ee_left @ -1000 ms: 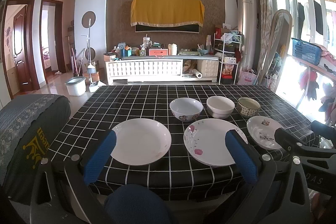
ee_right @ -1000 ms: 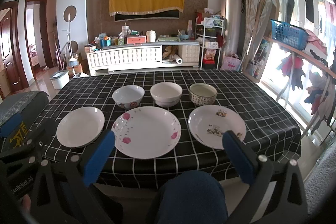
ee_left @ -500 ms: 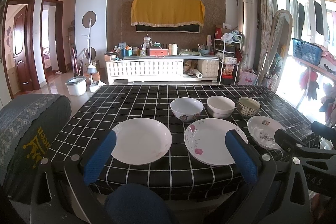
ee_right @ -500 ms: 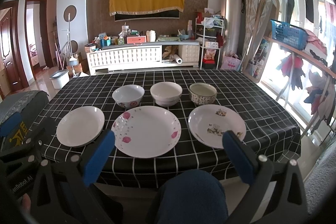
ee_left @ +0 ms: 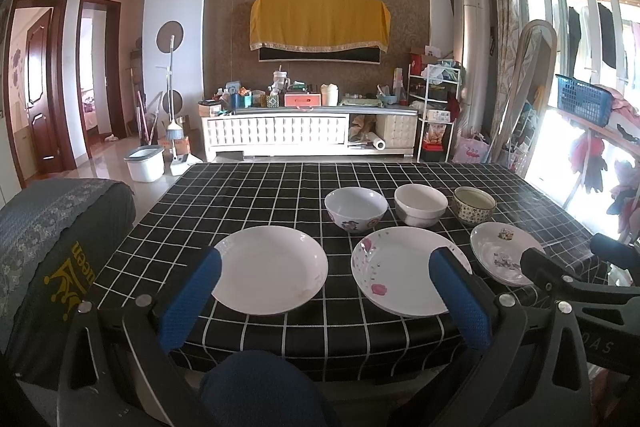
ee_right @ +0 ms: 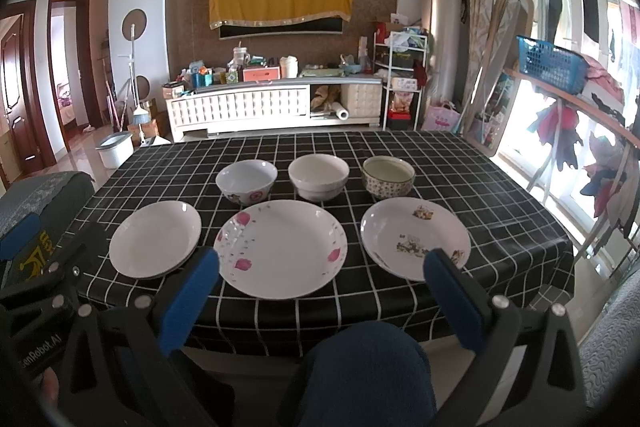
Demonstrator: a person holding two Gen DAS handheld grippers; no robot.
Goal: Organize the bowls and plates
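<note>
Three plates lie in a front row on the black checked tablecloth (ee_right: 480, 179): a plain white plate (ee_right: 155, 238) (ee_left: 269, 269), a pink-flowered plate (ee_right: 281, 247) (ee_left: 404, 269) and a plate with a small print (ee_right: 415, 237) (ee_left: 502, 253). Behind them stand three bowls: a flowered bowl (ee_right: 247, 181) (ee_left: 355, 209), a white bowl (ee_right: 319, 175) (ee_left: 421, 205) and a speckled bowl (ee_right: 388, 175) (ee_left: 474, 205). My left gripper (ee_left: 325, 283) and my right gripper (ee_right: 318, 285) both hang open and empty before the table's near edge.
A knee in blue cloth (ee_right: 368, 371) sits below the table's front edge. A grey covered seat (ee_left: 44, 239) stands at the left. A drying rack with clothes (ee_right: 568, 131) crowds the right side. The far half of the tablecloth (ee_left: 280, 179) carries nothing.
</note>
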